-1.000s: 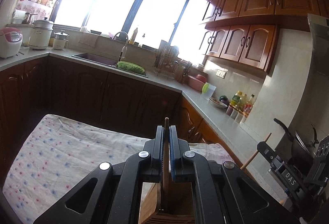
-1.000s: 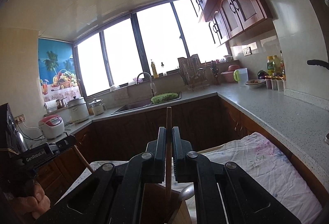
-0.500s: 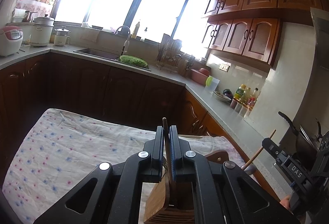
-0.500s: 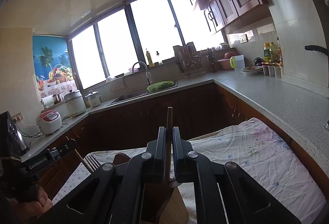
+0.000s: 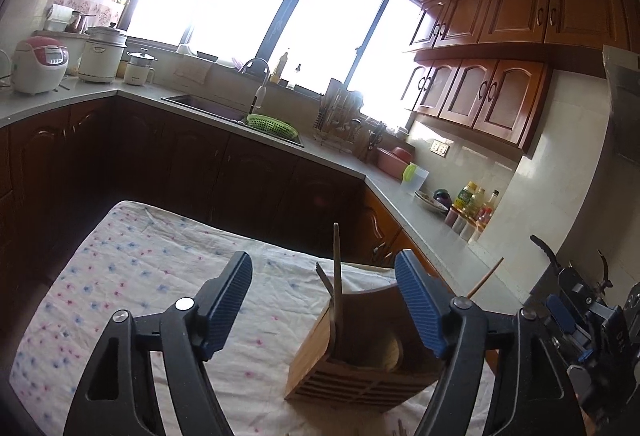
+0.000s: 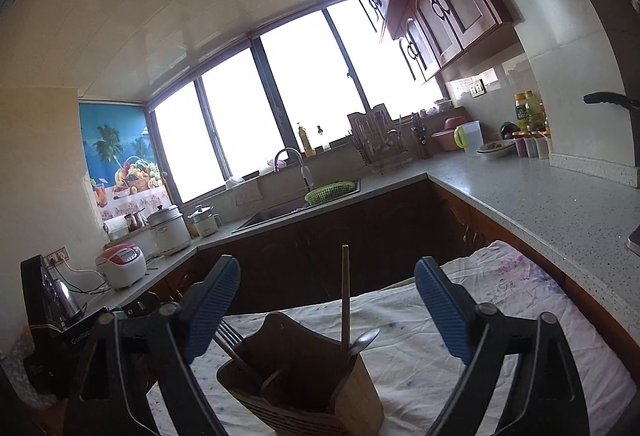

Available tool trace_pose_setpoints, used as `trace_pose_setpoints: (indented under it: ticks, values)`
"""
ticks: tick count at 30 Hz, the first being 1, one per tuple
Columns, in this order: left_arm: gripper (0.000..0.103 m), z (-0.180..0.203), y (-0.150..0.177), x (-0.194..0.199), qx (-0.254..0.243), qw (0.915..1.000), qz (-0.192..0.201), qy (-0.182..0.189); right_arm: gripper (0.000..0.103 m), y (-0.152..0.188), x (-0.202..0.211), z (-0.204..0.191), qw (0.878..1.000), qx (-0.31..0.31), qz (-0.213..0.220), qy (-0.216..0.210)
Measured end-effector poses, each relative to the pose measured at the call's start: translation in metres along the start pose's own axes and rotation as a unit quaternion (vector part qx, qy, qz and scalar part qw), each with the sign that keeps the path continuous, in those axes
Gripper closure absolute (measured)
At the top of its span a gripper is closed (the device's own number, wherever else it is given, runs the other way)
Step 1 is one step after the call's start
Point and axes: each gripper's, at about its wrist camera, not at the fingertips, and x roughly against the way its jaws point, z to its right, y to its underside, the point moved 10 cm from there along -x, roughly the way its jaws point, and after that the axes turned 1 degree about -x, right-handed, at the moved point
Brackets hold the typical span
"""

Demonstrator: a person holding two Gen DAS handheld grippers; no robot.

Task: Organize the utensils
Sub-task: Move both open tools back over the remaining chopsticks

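Your left gripper (image 5: 324,300) has its jaws opening and already spread wide, its blue pads (image 5: 226,300) touching nothing; the utensils rise in the gap between them, unheld. Just ahead stands the wooden utensil holder (image 5: 320,344) on the floral cloth (image 5: 132,276) that covers the table; a wooden chopstick (image 5: 337,264) stands nearly upright in it, with a fork (image 5: 322,278) leaning to its left, tines up. Further right, a second chopstick (image 5: 486,278) slants out beyond the holder's far side, and your right gripper's body shows at the edge of the left wrist view.

From the right wrist view, your right gripper (image 6: 326,310) is also opening, its jaws standing very wide with nothing pressed between them; the same holder (image 6: 304,380) sits low between the fingers, close in front. Reading across it: the fork (image 6: 229,334) leans at the holder's left, a chopstick (image 6: 345,300) stands straight in the middle, and a metal spoon (image 6: 365,340) rests bowl-up at its right. The cloth (image 6: 500,320) spreads away to the right, beside the grey counter (image 6: 560,207).
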Motion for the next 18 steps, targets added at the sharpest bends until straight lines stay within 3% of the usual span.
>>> trace_pose_setpoints:
  ticks: [6, 18]
  values:
    - [0.023, -0.012, 0.037, 0.045, 0.003, 0.9998, -0.021, -0.004, 0.0, 0.026, 0.038, 0.0, 1.0, 0.0, -0.024, -0.004]
    - [0.023, -0.01, 0.105, 0.118, 0.005, 0.9964, -0.078, -0.032, 0.0, 0.12, 0.104, 0.017, 0.993, -0.006, -0.117, 0.028]
